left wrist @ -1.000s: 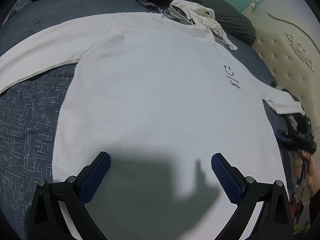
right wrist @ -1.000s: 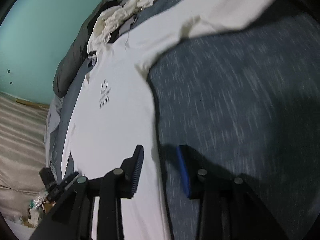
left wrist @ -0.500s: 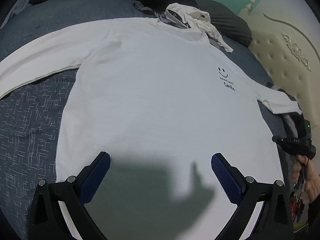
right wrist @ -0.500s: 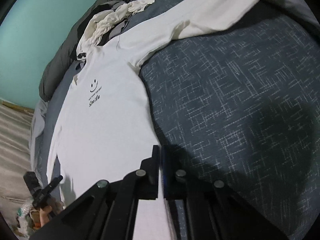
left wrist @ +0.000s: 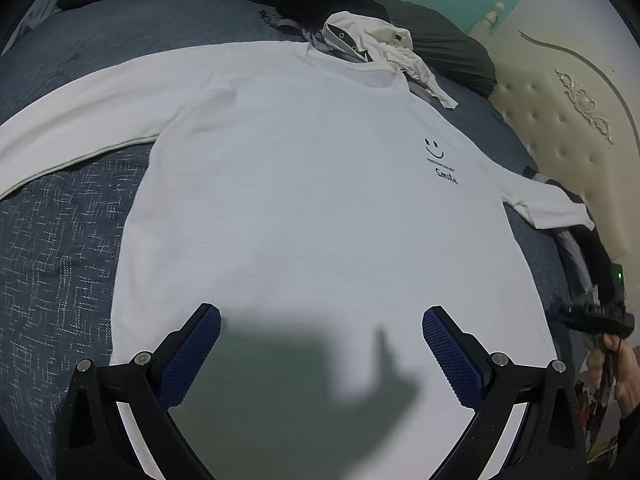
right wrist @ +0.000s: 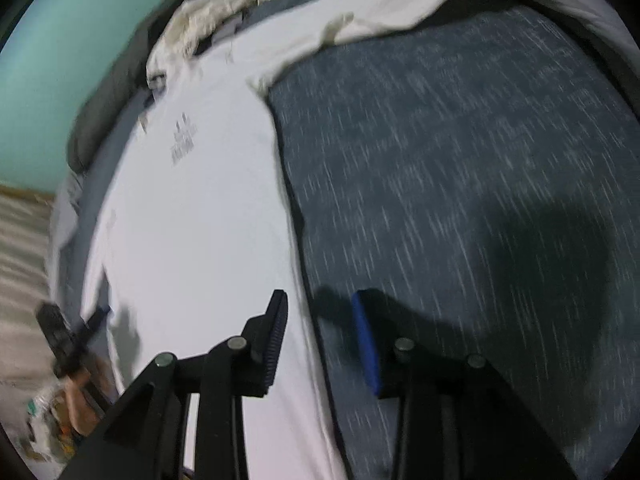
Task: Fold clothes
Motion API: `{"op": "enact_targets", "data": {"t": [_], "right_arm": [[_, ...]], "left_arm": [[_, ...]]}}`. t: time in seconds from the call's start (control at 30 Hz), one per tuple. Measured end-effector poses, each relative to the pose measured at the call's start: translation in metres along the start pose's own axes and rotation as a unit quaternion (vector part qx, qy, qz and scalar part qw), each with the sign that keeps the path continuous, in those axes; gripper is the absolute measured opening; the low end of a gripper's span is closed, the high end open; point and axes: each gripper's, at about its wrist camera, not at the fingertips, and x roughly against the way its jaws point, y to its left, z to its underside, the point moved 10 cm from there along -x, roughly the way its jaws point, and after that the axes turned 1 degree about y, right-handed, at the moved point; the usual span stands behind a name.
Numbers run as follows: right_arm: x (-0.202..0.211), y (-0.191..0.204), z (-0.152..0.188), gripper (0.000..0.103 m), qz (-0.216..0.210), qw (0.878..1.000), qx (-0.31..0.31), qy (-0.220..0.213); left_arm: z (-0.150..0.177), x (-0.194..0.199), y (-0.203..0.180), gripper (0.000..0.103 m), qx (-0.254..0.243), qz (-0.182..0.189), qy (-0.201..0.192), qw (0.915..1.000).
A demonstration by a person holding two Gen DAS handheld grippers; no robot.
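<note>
Both hand-held grippers hang over the bed with nothing between their fingers: my left hand-held gripper [left wrist: 321, 350] has its blue-padded jaws spread wide above the lower body of the white long-sleeved shirt [left wrist: 312, 208], throwing a grey shadow onto the cloth, and my right hand-held gripper [right wrist: 322, 338] straddles the shirt's side edge, one finger over the white fabric and the other over the bedspread [right wrist: 460, 168]. Its jaws have just been opening and now stand a modest gap apart, with no cloth pinched between them. From the left wrist view I see the shirt lying flat and face up on the dark blue patterned bedspread, with a small smiley print [left wrist: 440, 160] on the chest. One sleeve stretches out toward the left edge of that view, and the shorter-looking sleeve end [left wrist: 552, 212] points toward the cream tufted headboard [left wrist: 560, 120]. Beyond the collar I see a crumpled pile of pale clothes [left wrist: 380, 46] resting against a dark grey pillow [left wrist: 432, 40]. My right wrist view is smeared by blur, so I cannot read the print there.
</note>
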Motion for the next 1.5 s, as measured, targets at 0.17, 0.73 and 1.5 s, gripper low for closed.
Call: {"op": "enact_targets", "data": {"t": [0.17,0.73,1.5], "right_arm": [[-0.008,0.006,0.020,0.012,0.000,1.000,0.016,0.023],[0.009,-0.009,0.024,0.006,-0.012,1.000,-0.019,0.011],[0.016,-0.022,0.062,0.003,-0.003,0.999,0.002,0.040]], "left_arm": [[0.002,0.001,-0.001,0.103,-0.001,0.001,0.000,1.0000],[0.002,0.005,0.002,0.103,0.002,0.002,-0.004,1.0000],[0.003,0.006,0.002,0.103,0.002,0.002,-0.005,1.0000]]}}
